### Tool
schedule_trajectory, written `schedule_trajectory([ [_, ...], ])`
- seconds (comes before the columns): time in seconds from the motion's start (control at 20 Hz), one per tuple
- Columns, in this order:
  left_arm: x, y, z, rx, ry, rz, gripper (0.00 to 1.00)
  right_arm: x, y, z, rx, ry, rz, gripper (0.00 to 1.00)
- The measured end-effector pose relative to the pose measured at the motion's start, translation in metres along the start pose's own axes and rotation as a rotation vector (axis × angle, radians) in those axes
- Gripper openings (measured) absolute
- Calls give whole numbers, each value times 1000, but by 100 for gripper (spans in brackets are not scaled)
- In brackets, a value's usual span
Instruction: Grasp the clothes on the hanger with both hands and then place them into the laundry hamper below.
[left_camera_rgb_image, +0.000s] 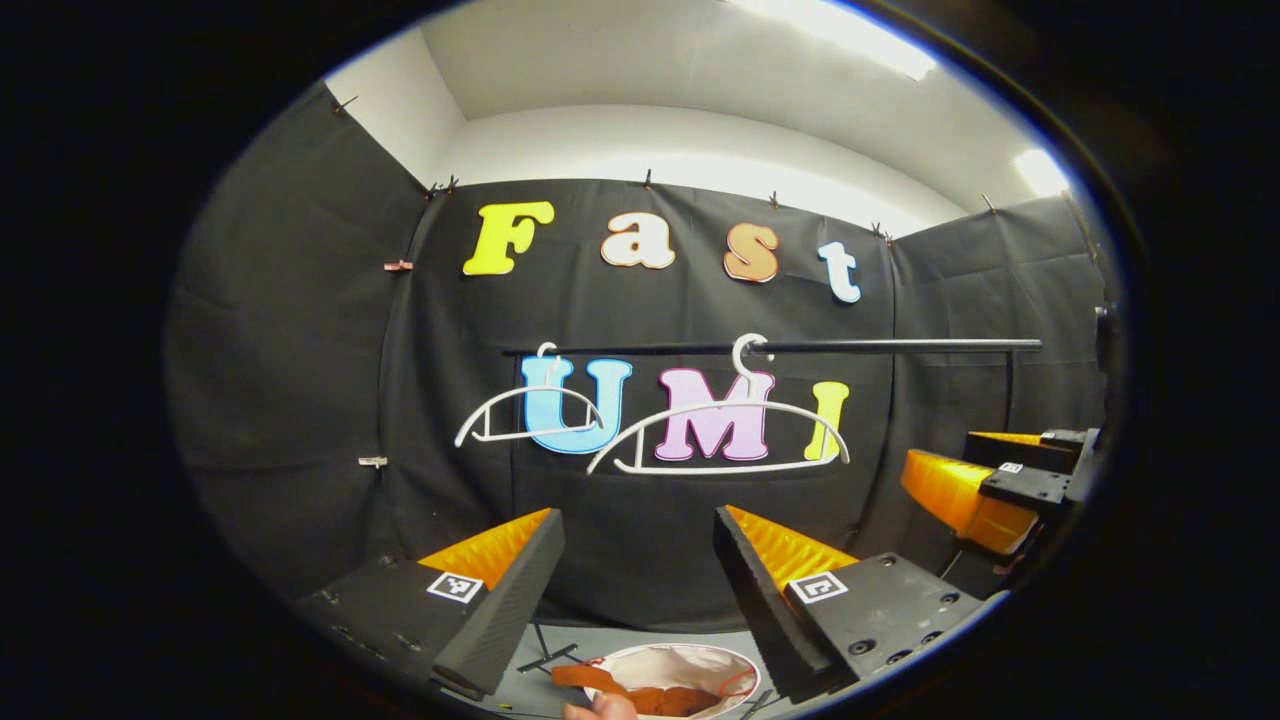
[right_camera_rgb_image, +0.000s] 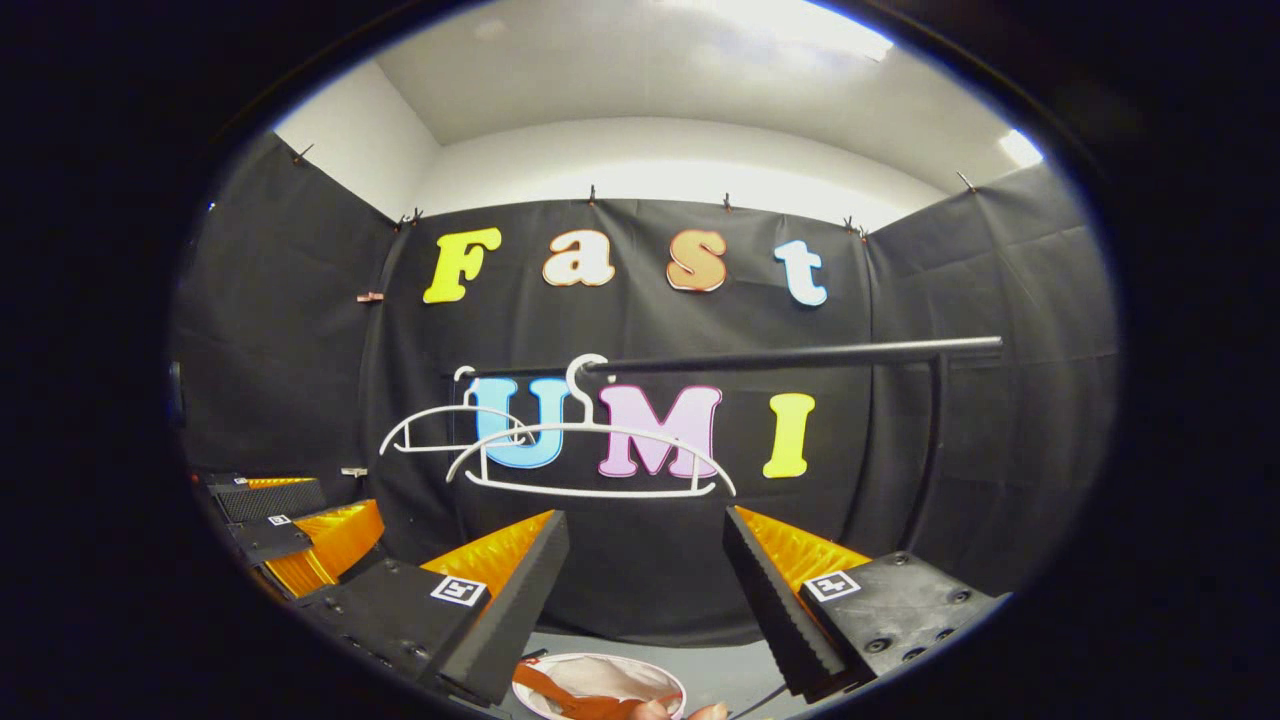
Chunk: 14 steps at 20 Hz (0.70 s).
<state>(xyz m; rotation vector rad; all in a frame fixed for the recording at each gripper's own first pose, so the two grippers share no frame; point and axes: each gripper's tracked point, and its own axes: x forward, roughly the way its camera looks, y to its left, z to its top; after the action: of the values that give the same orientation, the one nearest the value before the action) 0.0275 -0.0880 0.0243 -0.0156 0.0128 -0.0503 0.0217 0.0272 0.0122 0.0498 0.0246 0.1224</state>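
Hanging bare from a dark rail (left_camera_rgb_image: 880, 346), two white hangers (left_camera_rgb_image: 720, 435) face both grippers; the orange clothes (left_camera_rgb_image: 650, 697) lie in the laundry hamper (left_camera_rgb_image: 700, 662) below.

In the left gripper view, the left gripper (left_camera_rgb_image: 640, 590) sits at 6 o'clock with jaws wide apart, gripping nothing; the right gripper (left_camera_rgb_image: 1000, 480) shows at 3 o'clock. In the right gripper view, the right gripper's own jaws are likewise spread and empty, with the left gripper (right_camera_rgb_image: 290, 530) at 8 o'clock. The white-lined hamper (right_camera_rgb_image: 600, 680) sits at 6 o'clock between the fingers, the clothes (right_camera_rgb_image: 580, 703) inside it, fingertips (right_camera_rgb_image: 680, 712) of a hand at its near rim.
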Motion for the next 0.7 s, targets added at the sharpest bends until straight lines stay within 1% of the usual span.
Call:
schedule_trajectory([
  [0.05,-6,-3,6,3,-11,4,92,-3,-3,4,3,-8,4,96],
  [0.1,-10,-6,11,5,-24,8,95,-6,-6,8,8,-17,6,99],
  [0.15,-13,-7,14,6,-34,17,95,-9,-10,10,10,-24,6,100],
  [0.2,-16,-8,16,9,-39,29,95,-13,-15,11,13,-27,8,96],
  [0.25,-18,-11,16,13,-40,35,92,-14,-18,11,18,-28,9,99],
  [0.3,-20,-16,16,20,-39,36,92,-17,-22,10,23,-29,7,99],
  [0.35,-23,-20,15,26,-35,39,95,-18,-25,8,28,-27,3,99],
  [0.4,-25,-23,15,30,-32,44,95,-13,-27,5,32,-27,5,99],
  [0.45,-28,-26,14,29,-29,47,95,-11,-27,5,34,-30,5,99],
  [0.5,-29,-29,15,28,-32,49,92,-11,-27,5,32,-33,9,99],
  [0.55,-29,-31,16,28,-30,52,92,-10,-28,6,30,-35,8,100],
  [0.6,-29,-34,16,30,-28,53,95,-9,-32,8,32,-38,10,99],
  [0.65,-30,-36,16,32,-26,52,92,-10,-36,9,35,-40,13,99],
  [0.7,-31,-39,16,33,-22,51,92,-15,-39,11,35,-42,18,99],
])
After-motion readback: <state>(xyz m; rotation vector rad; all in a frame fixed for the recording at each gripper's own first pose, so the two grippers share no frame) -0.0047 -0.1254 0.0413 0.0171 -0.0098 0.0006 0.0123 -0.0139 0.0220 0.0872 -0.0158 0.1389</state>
